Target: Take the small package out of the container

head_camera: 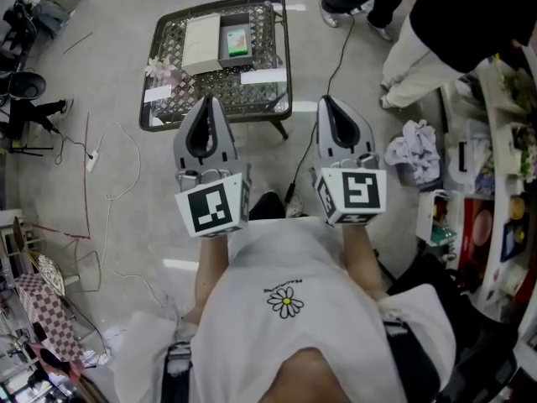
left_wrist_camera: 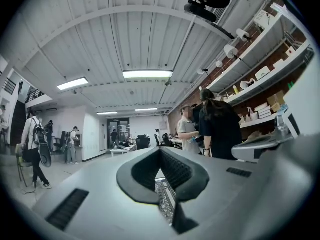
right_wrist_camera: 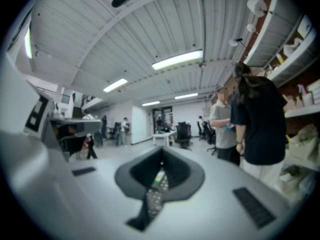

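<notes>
A low table with a metal lattice top stands ahead of me on the floor. On it a dark grey container holds a small green package, and a flat beige box lies right beside it on the left. My left gripper and right gripper hover side by side over the table's near edge, pointing level toward it. Both are shut and hold nothing. In the left gripper view the left gripper has its tips together; the right gripper looks the same in its own view.
White paper strips and a small flower sprig lie on the table. Two people stand at the far right. A crumpled cloth and crowded shelves line the right side. Cables trail across the floor at left.
</notes>
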Action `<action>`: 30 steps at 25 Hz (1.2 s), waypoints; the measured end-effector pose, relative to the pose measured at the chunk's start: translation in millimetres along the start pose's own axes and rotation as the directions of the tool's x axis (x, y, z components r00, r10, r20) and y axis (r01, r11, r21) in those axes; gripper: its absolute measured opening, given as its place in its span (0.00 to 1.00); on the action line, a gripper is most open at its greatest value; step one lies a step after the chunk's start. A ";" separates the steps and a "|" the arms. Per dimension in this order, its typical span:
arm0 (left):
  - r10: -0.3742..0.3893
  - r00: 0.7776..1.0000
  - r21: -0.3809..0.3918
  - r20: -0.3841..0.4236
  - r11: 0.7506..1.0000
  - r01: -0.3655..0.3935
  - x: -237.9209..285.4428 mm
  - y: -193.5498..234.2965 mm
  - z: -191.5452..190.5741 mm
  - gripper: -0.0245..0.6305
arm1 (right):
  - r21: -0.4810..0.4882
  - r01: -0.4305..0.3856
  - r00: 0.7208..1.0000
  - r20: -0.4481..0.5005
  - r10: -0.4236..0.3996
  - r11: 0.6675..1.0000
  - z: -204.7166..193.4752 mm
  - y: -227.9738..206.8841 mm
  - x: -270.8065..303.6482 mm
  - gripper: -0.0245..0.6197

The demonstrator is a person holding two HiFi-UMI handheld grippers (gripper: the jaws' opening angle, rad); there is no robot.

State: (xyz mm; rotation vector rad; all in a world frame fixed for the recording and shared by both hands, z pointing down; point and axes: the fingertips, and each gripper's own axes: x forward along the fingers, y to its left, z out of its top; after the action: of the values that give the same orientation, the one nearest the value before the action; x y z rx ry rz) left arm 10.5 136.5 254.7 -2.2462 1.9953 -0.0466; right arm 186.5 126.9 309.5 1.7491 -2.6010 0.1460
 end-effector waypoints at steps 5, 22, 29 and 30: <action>0.019 1.000 -0.007 -0.011 1.000 -0.019 3.3 7.2 -6.3 0.07 | -0.015 -0.023 1.000 -0.012 0.023 1.000 -2.0 6.6 5.2 0.09; -0.035 0.997 -0.055 0.063 0.998 0.039 120.1 61.8 -24.3 0.07 | -0.064 0.016 1.000 -0.017 -0.017 0.998 4.9 11.7 115.4 0.09; -0.060 0.997 -0.066 0.042 0.996 0.063 204.1 109.2 -36.1 0.07 | -0.067 0.052 0.997 -0.050 -0.055 0.996 15.6 23.7 212.5 0.09; -0.067 0.997 -0.064 0.045 0.995 0.070 213.5 114.9 -36.7 0.07 | -0.067 0.055 0.997 -0.056 -0.058 0.996 16.3 25.9 224.0 0.09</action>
State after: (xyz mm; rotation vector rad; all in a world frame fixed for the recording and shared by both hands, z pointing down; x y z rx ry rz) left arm -81.0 -90.9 262.6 -2.3346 1.9247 0.0604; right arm 78.6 -71.6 303.7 1.7675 -2.4844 0.1075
